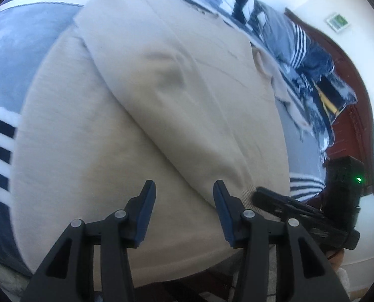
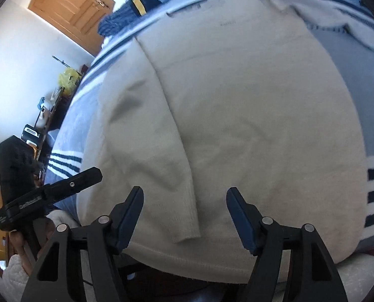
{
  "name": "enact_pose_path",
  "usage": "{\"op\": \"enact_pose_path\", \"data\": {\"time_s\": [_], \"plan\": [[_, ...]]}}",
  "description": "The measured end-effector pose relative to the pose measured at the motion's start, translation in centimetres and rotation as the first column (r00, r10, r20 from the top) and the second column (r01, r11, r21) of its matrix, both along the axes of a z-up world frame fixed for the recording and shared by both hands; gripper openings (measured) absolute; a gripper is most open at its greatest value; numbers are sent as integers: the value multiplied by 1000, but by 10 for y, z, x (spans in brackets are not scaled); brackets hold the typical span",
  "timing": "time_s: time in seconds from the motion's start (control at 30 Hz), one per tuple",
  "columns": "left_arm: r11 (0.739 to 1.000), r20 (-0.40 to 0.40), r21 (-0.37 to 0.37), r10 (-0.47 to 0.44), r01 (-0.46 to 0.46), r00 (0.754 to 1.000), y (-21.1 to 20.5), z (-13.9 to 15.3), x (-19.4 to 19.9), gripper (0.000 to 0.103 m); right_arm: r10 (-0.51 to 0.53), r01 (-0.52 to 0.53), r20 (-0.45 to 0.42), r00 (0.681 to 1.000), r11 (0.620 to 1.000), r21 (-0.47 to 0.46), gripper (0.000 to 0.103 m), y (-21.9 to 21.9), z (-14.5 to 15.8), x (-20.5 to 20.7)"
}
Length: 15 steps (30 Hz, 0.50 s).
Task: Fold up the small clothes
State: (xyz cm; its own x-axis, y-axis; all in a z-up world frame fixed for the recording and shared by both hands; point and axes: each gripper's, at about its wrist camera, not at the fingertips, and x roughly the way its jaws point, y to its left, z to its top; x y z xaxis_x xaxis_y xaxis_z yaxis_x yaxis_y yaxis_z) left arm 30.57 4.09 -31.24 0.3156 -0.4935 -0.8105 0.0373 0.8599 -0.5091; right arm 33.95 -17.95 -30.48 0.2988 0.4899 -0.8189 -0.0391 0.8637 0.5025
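A beige knit sweater lies flat on a bed, one sleeve folded diagonally across its body. In the right wrist view the sweater fills the middle, and the folded sleeve's ribbed cuff ends near the hem. My left gripper hovers open over the lower part of the sweater, nothing between its blue pads. My right gripper stands open just over the cuff, its pads apart from the cloth. Each tool's black body shows at the edge of the other's view.
A grey bedcover with white and navy stripes lies under the sweater. Blue patterned bedding and another beige cloth lie at the far end by a dark red headboard. A wooden door and cluttered shelf stand to the left.
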Motion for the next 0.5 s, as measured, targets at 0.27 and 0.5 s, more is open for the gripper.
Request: {"op": "enact_pose_path", "data": {"time_s": [0.27,0.5], "plan": [[993,52,-60,103,-100,993,-4,34,14,19,-1,-13,37,999,935,356,6,-14,19,-8],[993,43,39,106,-107,993,-1,25,4,66,-196,209,-73,978,929,306,7,-50,-10,-8]]}}
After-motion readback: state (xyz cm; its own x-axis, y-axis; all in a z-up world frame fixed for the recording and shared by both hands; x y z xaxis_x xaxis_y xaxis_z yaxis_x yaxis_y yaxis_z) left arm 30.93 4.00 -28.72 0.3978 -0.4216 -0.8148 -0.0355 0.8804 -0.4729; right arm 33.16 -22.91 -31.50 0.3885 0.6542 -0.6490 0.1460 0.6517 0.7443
